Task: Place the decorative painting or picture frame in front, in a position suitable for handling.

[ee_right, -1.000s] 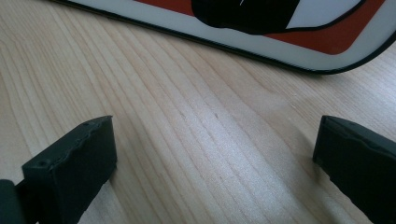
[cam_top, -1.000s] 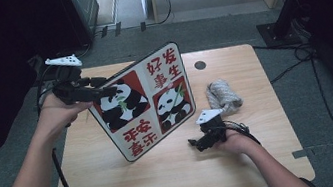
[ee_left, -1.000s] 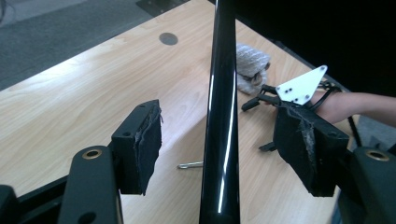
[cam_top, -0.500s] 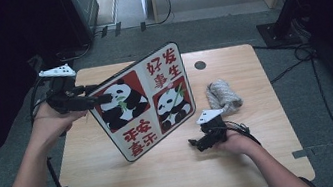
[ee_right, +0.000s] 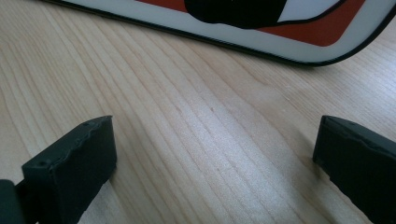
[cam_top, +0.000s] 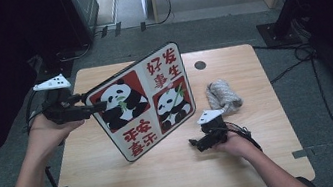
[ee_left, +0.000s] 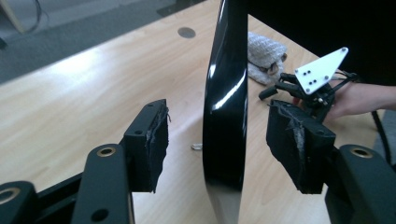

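A flat board point(cam_top: 143, 102) printed with two pandas and red Chinese characters stands tilted on its lower edge on the wooden table point(cam_top: 167, 174). My left gripper point(cam_top: 96, 106) reaches in from the left and straddles the board's left edge. In the left gripper view the glossy black edge point(ee_left: 226, 107) stands between the pads point(ee_left: 154, 140) with a gap on each side. These jaws have just been closing. My right gripper point(cam_top: 196, 144) rests low on the table by the board's lower right corner. It is open, with bare wood between its jaws point(ee_right: 215, 154) and the board's rim point(ee_right: 280, 42) ahead.
A grey rolled bundle of cloth point(cam_top: 223, 97) lies right of the board, behind the right hand. A round cable hole point(cam_top: 200, 65) sits near the table's far edge. Cables and dark equipment surround the table on the floor.
My left gripper has slid down the board's left edge, toward the person, and its jaws have narrowed a little. The board and the right hand have stayed put.
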### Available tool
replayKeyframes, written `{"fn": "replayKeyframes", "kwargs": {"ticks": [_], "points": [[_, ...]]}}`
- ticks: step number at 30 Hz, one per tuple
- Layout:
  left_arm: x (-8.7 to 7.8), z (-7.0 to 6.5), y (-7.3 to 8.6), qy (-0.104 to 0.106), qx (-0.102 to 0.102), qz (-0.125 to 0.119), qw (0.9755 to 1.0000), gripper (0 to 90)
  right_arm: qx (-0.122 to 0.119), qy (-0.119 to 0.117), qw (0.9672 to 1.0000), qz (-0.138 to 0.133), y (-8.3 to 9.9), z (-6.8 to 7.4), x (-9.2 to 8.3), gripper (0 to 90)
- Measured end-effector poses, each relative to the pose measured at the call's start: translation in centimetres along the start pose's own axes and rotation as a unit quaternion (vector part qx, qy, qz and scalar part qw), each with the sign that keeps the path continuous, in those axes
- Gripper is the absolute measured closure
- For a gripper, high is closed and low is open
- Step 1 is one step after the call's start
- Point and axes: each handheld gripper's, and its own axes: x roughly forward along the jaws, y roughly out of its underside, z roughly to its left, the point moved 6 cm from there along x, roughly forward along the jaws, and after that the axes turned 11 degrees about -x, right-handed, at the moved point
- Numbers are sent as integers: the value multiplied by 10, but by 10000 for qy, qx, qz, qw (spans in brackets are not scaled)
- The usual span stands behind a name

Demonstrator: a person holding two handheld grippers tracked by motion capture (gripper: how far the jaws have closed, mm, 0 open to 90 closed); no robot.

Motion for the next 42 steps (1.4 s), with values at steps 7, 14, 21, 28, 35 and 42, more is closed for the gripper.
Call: {"fn": "replayKeyframes", "kwargs": {"ticks": [7, 14, 21, 28, 35, 42], "points": [[-2, 0, 11, 13, -5, -18, 10000, 383, 82, 93, 9999, 26, 0, 1, 0, 0], [-2, 1, 24, 46, -98, -60, 9999, 423, 167, 153, 9997, 39, -1, 2, 0, 0], [1, 6, 39, 21, -147, -144, 9998, 389, 141, 126, 9998, 63, -2, 1, 1, 11], [3, 8, 56, 64, -181, -139, 9997, 390, 104, 19, 9999, 119, -6, -1, -2, 128], [10, 12, 65, 69, -230, -181, 9995, 397, 324, 41, 9993, -167, -18, -13, -14, 139], [12, 13, 69, 96, -215, -187, 9995, 404, 345, -9, 9993, -174, -26, -20, -24, 165]]}}
